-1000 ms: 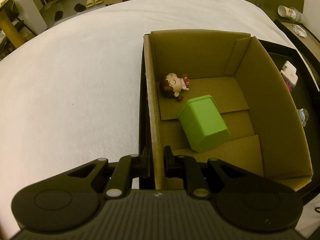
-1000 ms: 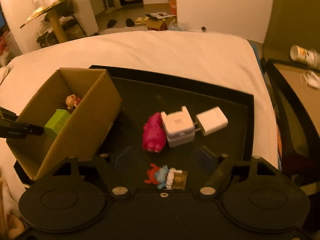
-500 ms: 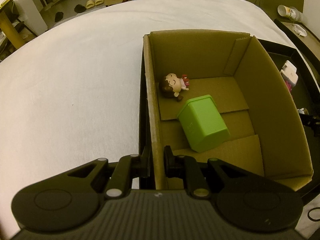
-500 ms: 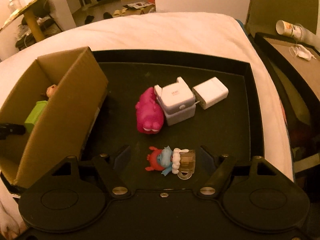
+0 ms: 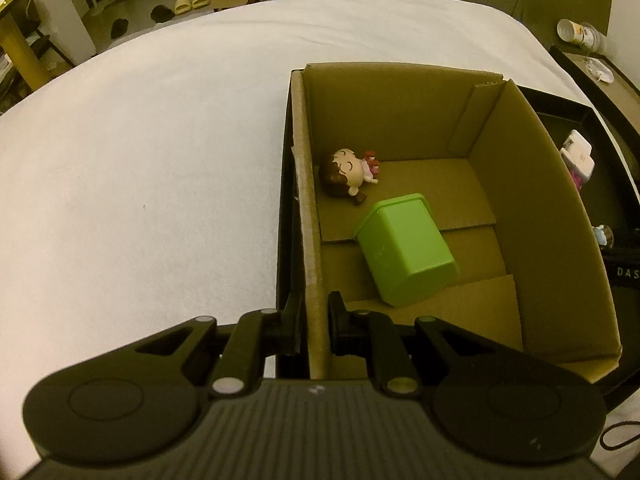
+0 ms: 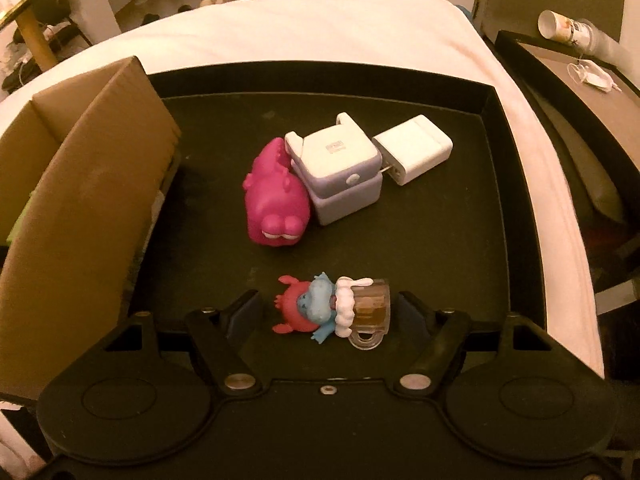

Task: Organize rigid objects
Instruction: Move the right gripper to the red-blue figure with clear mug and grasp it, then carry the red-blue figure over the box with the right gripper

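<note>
Now | figurine (image 6: pixel 332 309): red-blue, white foam, clear amber mug, lying sideways

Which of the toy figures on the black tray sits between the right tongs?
The blue-and-red figure with the beer mug. It lies between the closing right tongs, pads not yet touching. The pink monster toy lies farther off, against the white cube.

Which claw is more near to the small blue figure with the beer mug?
Right. The right claw straddles the blue figure, jaws closing around it. The left claw is clamped on the cardboard box wall.
</note>
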`<state>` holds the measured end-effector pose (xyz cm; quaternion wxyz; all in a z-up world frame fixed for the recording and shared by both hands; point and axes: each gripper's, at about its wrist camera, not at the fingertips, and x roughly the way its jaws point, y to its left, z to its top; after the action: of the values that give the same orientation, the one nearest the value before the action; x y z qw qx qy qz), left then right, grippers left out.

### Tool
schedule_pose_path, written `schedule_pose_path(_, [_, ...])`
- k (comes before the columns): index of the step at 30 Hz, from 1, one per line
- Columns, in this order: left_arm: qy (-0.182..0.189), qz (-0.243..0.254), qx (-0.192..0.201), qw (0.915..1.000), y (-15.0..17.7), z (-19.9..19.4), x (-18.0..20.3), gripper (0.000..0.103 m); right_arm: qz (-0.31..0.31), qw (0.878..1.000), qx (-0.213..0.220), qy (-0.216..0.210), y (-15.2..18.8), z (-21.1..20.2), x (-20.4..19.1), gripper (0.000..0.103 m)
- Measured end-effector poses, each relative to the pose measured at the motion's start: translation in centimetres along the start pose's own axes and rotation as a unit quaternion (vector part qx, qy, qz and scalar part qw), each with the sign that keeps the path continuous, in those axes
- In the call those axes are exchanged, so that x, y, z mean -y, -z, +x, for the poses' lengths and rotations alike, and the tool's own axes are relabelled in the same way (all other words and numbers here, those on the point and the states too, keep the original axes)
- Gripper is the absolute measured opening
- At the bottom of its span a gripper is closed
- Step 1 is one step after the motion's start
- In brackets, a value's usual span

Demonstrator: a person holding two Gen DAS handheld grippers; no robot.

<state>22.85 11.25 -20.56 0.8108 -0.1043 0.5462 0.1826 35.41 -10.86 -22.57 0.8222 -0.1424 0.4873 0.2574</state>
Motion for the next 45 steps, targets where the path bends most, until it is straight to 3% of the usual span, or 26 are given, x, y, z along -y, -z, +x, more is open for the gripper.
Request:
schedule_pose_path(5, [0.002,-0.006,-0.001,1.0000,-0.1,0.0,-0.2,0.012,-0.002,1.000,-0.001,-0.012,-0.1,-0.5,-0.1,0.058])
schedule_pose_path(19, [0.001,-0.008,0.003,1.0000,-0.1,-0.4,-0.2,0.012,-0.036,0.998,0.046,-0.027,-1.1,-4.5,-1.8,0.058])
schedule_pose_path(45, [0.019,-0.014,0.012,0.9996,0.2,-0.8,-1.1,0.011,-0.127,0.985,0.109,-0.050,-4.9,-9.1,-6.9,0.058])
